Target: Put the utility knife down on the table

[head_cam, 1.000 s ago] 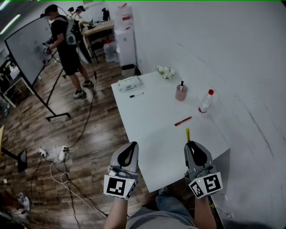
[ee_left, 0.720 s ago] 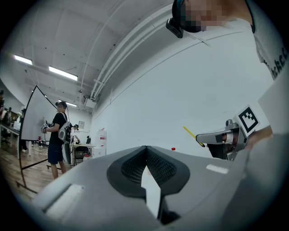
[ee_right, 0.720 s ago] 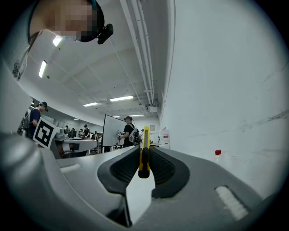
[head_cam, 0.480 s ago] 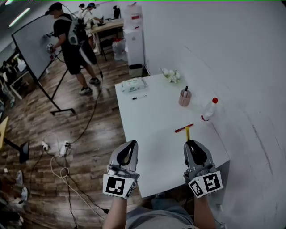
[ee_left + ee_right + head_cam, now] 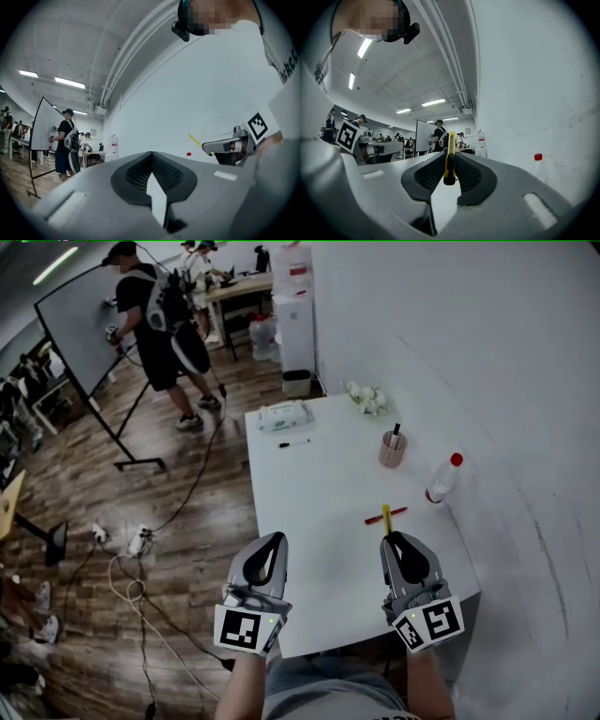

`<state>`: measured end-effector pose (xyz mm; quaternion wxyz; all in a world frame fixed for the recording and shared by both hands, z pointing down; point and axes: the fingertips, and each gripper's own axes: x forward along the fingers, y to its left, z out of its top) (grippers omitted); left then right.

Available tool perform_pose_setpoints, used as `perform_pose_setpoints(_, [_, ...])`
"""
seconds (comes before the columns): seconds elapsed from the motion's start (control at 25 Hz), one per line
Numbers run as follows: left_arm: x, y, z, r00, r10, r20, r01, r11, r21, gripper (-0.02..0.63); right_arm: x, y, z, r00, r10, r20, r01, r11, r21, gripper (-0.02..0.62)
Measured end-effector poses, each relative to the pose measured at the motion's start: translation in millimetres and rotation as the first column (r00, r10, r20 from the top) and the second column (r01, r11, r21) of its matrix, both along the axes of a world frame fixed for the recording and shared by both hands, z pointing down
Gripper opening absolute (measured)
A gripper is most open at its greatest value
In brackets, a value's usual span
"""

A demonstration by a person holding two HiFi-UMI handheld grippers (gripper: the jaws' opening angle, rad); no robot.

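Observation:
My right gripper [image 5: 397,545] is shut on a yellow utility knife [image 5: 385,518], held above the near part of the white table [image 5: 309,493]. The knife pokes forward out of the jaws, and its tip is level with a red pen [image 5: 386,516]. In the right gripper view the knife [image 5: 450,159] stands on edge, clamped between the dark pads [image 5: 471,176]. My left gripper [image 5: 273,546] hovers over the table's near left edge, shut with nothing in it. The left gripper view shows its jaws [image 5: 151,157] closed, with the right gripper [image 5: 229,146] and the knife [image 5: 195,141] off to the side.
On the table stand a pink pen cup [image 5: 392,450], a red-capped bottle [image 5: 442,479], white flowers [image 5: 367,397], a wipes pack [image 5: 284,415] and a black marker [image 5: 294,442]. The wall runs along the right. A person [image 5: 159,329] stands by a whiteboard [image 5: 80,329]; cables lie on the floor [image 5: 131,568].
The head view has swung, so the table sits further right and higher. The knife tip now lies closer to the red pen. Both grippers stay shut.

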<state>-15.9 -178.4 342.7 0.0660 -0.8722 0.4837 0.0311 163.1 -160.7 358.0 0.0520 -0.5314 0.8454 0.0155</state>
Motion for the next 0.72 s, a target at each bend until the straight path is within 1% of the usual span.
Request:
perform_pose_setpoints(0.28, [9.6,-2.9,0.3,1.000,-0.007,-0.017,0.008,1.000,0.018,0.016,3.3,-14.6,12.9,0.999,-0.041,0.010,0.042,0.999,-0.035,0.064])
perform_pose_setpoints(0.72, [7.9,-12.1,8.7,0.999,-0.036,0.000,0.036,0.999,-0.010,0.015,-10.1,-37.7,36.0,0.993,-0.114,-0.024,0.111,0.987,-0.116,0.064])
